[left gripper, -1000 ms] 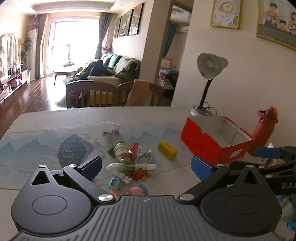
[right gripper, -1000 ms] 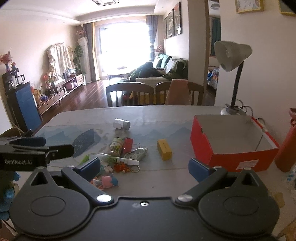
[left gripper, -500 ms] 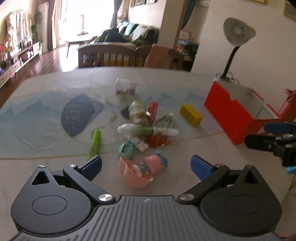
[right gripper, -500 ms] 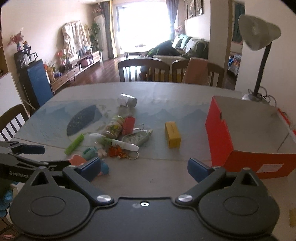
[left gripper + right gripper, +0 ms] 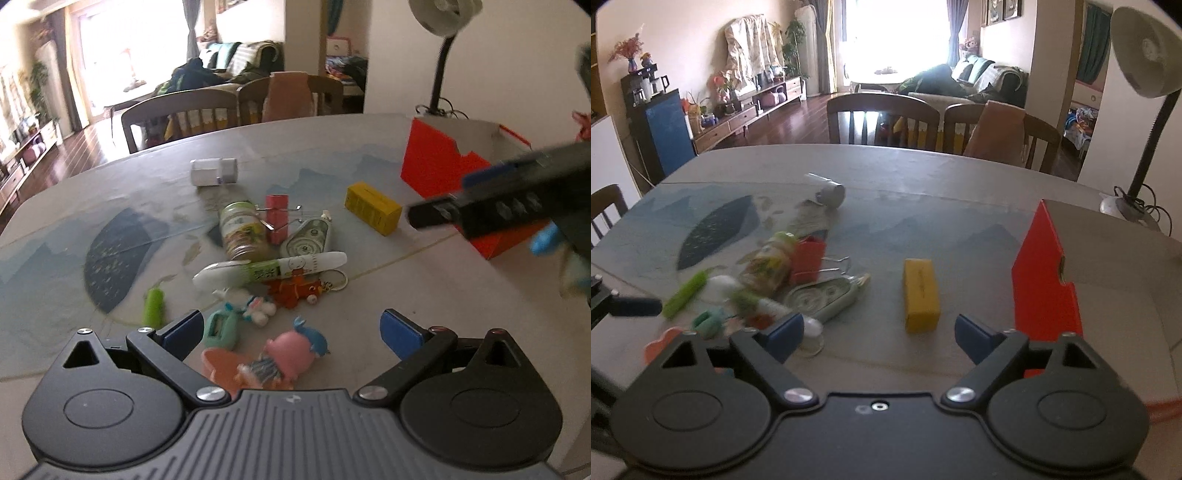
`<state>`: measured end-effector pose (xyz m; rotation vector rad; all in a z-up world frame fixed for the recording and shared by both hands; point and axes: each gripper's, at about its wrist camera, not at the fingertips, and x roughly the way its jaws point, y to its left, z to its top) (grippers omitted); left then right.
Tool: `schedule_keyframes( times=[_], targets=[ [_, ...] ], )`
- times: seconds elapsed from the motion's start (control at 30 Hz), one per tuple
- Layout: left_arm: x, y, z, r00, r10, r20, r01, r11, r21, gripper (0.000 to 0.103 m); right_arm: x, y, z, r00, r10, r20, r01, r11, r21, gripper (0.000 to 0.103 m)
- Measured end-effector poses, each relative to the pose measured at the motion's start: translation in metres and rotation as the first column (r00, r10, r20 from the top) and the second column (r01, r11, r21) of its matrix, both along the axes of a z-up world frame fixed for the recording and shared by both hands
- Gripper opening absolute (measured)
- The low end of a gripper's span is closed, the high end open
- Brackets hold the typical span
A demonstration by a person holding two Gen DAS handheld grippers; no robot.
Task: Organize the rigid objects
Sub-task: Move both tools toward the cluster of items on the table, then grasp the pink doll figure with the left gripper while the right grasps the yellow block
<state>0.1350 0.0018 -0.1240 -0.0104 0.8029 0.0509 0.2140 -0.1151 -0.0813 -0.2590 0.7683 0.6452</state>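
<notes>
The left gripper [image 5: 291, 330] hangs over the near edge of the clutter on the table [image 5: 424, 295], its jaws spread wide with nothing pinched. Between its fingers, close in front, lies a pink toy [image 5: 284, 360] with a blue tuft, on a salmon-coloured piece. Just ahead to its left sit a teal keychain [image 5: 219, 328] and a small white rabbit charm [image 5: 258, 308], and farther left a green marker [image 5: 154, 305]. Ahead of the fingers a white pen [image 5: 269, 271] lies crosswise, with an orange charm [image 5: 295, 291] touching its near side. Beyond it are a jar [image 5: 242, 230] on its side, a red clip [image 5: 277, 218] and a tape dispenser [image 5: 306, 238]. Farthest ahead lies a white bottle [image 5: 214, 171].

The right gripper [image 5: 879, 330] points at the table ahead of it, empty. Its jaws have just been closing a little but stand well apart, nothing between the pads. A yellow box [image 5: 921, 295] lies just ahead, between its fingers and slightly right of centre. A red box [image 5: 1049, 280], open at the top, stands to its right, near the right finger. The clutter lies ahead to its left, blurred. In the left wrist view the right gripper crosses in from the right, its tip near the yellow box.
</notes>
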Motion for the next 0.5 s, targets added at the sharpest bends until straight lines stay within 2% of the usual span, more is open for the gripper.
schedule_keyframes(
  times=[0.1,0.2,0.37,0.5],
  targets=[
    [0.012,-0.002,-0.010,0.999,-0.019,-0.031,0.019,1.000,0.006,0.097,0.017,0.004,-0.009,1.000,-0.006,-0.012,0.006,1.000,-0.018,0.084],
    [0.020,-0.002,-0.021,0.996,-0.036,-0.077,0.038,0.999,0.016,0.090,0.032,0.009,-0.019,1.000,-0.012,-0.015,0.012,0.999,-0.035,0.084],
    [0.029,-0.007,-0.036,0.988,-0.068,-0.142,0.076,0.996,0.050,0.078,0.057,0.017,-0.036,0.998,-0.045,-0.055,0.041,0.997,-0.063,0.075],
    [0.031,-0.006,-0.042,0.982,-0.073,-0.172,0.084,0.995,0.060,0.075,0.065,0.024,-0.047,0.997,-0.054,-0.060,0.049,0.995,-0.087,0.071]
  ],
)
